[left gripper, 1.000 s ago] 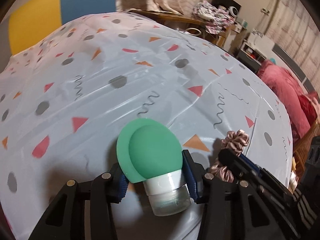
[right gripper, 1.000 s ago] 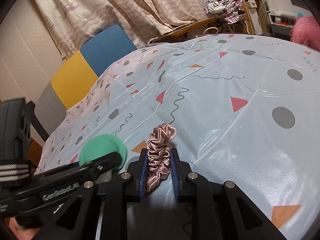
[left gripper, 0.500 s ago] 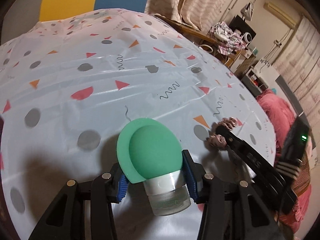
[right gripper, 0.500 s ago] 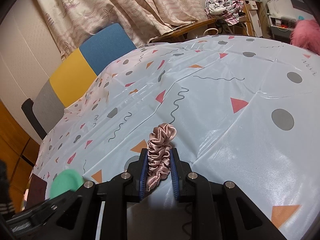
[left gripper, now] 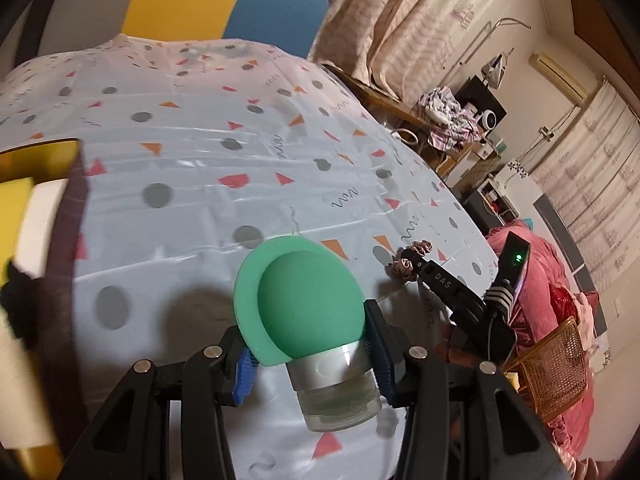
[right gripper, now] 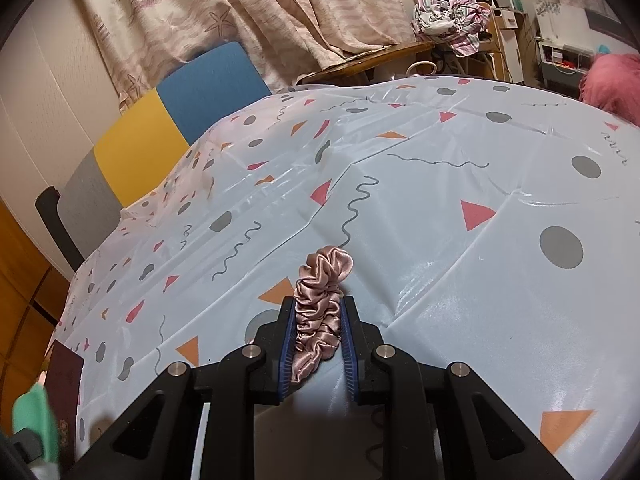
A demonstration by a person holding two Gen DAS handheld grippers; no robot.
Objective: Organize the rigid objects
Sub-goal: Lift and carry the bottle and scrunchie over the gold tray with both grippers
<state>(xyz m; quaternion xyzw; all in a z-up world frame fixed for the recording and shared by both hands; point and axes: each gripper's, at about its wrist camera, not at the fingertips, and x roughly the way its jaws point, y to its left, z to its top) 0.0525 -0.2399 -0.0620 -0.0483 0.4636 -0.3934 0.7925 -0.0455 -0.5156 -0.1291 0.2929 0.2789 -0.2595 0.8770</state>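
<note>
My left gripper (left gripper: 308, 344) is shut on a green squeeze bottle (left gripper: 308, 300) with a clear cap, held above the patterned tablecloth (left gripper: 208, 184). My right gripper (right gripper: 318, 340) is shut on a pink satin scrunchie (right gripper: 320, 300), just above the cloth. In the left wrist view the right gripper (left gripper: 412, 260) sits to the right with the scrunchie (left gripper: 416, 248) at its tip. The bottle shows blurred at the lower left edge of the right wrist view (right gripper: 34, 420).
A dark-walled box (left gripper: 68, 240) with a gold inner rim and yellow and white contents is at the left edge of the left wrist view. A grey, yellow and blue chair (right gripper: 160, 132) stands behind the table. A wicker basket (left gripper: 556, 364) is at the right.
My left gripper has swung left with the bottle, and the box has come into its view. The right gripper has stayed in place, holding the scrunchie.
</note>
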